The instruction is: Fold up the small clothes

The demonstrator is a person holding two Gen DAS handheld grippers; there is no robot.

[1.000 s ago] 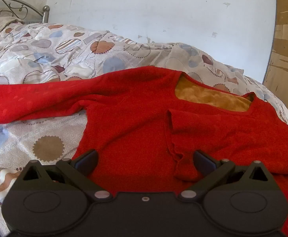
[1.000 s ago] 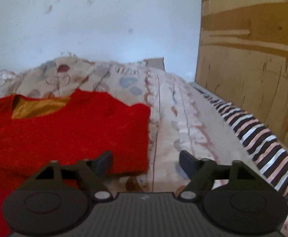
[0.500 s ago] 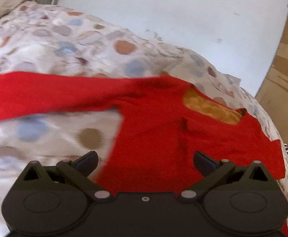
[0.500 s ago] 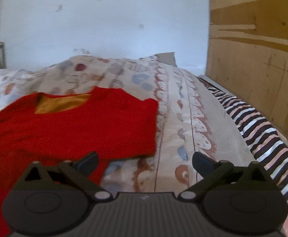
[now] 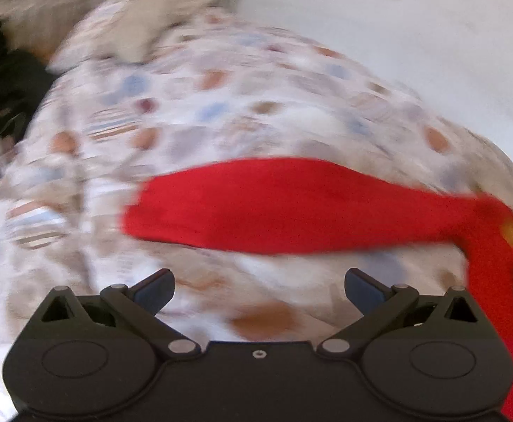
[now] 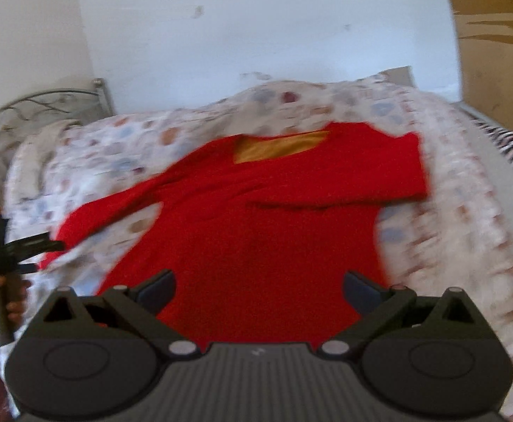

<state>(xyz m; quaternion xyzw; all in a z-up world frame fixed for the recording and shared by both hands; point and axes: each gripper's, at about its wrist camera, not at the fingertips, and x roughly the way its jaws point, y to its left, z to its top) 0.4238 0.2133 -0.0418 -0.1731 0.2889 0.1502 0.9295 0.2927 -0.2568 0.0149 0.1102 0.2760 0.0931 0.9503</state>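
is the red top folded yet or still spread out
Partly folded. One sleeve is laid across the chest of the red top; the other sleeve lies stretched out on the bedcover; the body is flat.

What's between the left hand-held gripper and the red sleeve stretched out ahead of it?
Only bare patterned bedspread, in the left wrist view. The left hand-held gripper is open with nothing between its jaws, and the red sleeve lies beyond it.

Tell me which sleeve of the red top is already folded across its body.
The sleeve on the picture's right; the other sleeve lies stretched out over the patterned quilt.
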